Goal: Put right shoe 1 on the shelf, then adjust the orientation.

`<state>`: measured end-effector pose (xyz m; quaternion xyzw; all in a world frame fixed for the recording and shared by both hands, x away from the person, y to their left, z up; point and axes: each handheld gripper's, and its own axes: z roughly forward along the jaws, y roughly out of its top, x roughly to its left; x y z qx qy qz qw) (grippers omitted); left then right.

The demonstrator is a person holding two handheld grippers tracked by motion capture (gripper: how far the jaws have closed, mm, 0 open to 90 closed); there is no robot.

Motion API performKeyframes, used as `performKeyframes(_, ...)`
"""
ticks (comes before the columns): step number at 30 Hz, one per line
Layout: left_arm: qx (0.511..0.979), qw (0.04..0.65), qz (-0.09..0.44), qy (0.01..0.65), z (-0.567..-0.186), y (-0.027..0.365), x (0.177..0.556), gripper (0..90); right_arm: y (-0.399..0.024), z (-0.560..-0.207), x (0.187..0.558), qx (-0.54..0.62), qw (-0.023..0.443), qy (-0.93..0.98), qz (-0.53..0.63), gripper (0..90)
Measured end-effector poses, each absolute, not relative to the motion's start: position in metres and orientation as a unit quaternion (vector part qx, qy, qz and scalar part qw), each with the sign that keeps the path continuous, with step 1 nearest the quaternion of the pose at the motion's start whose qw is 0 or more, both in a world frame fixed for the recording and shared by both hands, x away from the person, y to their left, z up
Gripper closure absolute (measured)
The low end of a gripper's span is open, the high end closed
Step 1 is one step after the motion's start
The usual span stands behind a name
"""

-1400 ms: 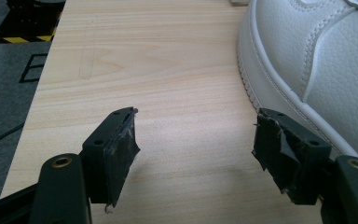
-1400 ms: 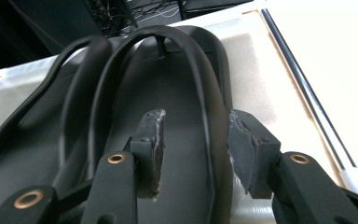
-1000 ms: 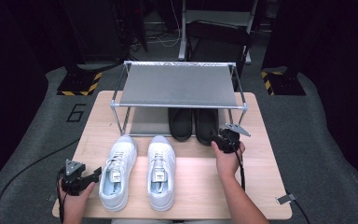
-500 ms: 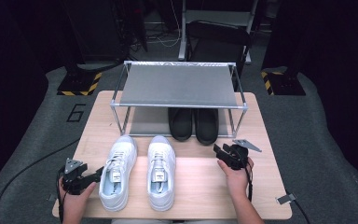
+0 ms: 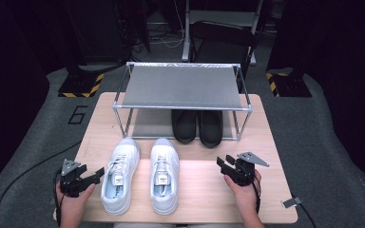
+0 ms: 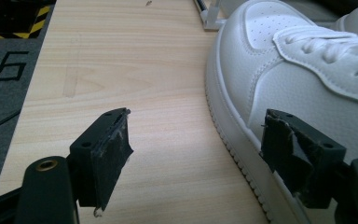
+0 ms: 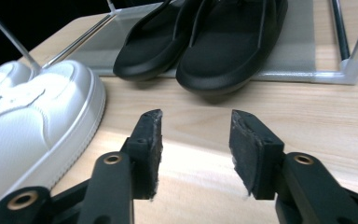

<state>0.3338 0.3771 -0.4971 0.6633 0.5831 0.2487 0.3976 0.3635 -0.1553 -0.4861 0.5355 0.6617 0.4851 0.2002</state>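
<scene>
Two white sneakers stand side by side on the table, the left one and the right one, toes toward the rack. A pair of black slippers rests on the rack's lower shelf. My left gripper is open just left of the left sneaker, its right jaw close against the sole. My right gripper is open on bare wood right of the right sneaker, and it points at the slippers. Its jaws have just been closing with nothing between them.
A metal two-level shoe rack with a grey top shelf stands at the table's far side. The wooden table has bare room between the sneakers and my right hand. Dark floor with hazard-striped feet surrounds it.
My right hand has drawn back from the rack and the slippers toward the table's near edge. The left hand and the sneakers have stayed put.
</scene>
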Motion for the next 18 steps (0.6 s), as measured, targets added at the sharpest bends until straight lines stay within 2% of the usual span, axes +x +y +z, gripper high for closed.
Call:
performKeyframes(5, 0.667, 0.407, 0.237, 0.577, -0.486, 0.378, 0.330, 29.1, -0.161, -0.488, 0.351, 0.528, 0.198, 0.667, 0.487, 58.4)
performKeyframes(8, 0.662, 0.416, 0.240, 0.576, -0.481, 0.379, 0.329, 31.4, -0.166, -0.491, 0.348, 0.532, 0.182, 0.665, 0.492, 57.0)
performKeyframes(10, 0.661, 0.419, 0.235, 0.576, -0.479, 0.379, 0.328, 31.8, -0.168, -0.493, 0.347, 0.534, 0.192, 0.663, 0.488, 56.2)
performKeyframes(18, 0.671, 0.422, 0.235, 0.563, -0.469, 0.373, 0.323, 37.8, -0.170, -0.498, 0.344, 0.553, 0.181, 0.660, 0.475, 52.5)
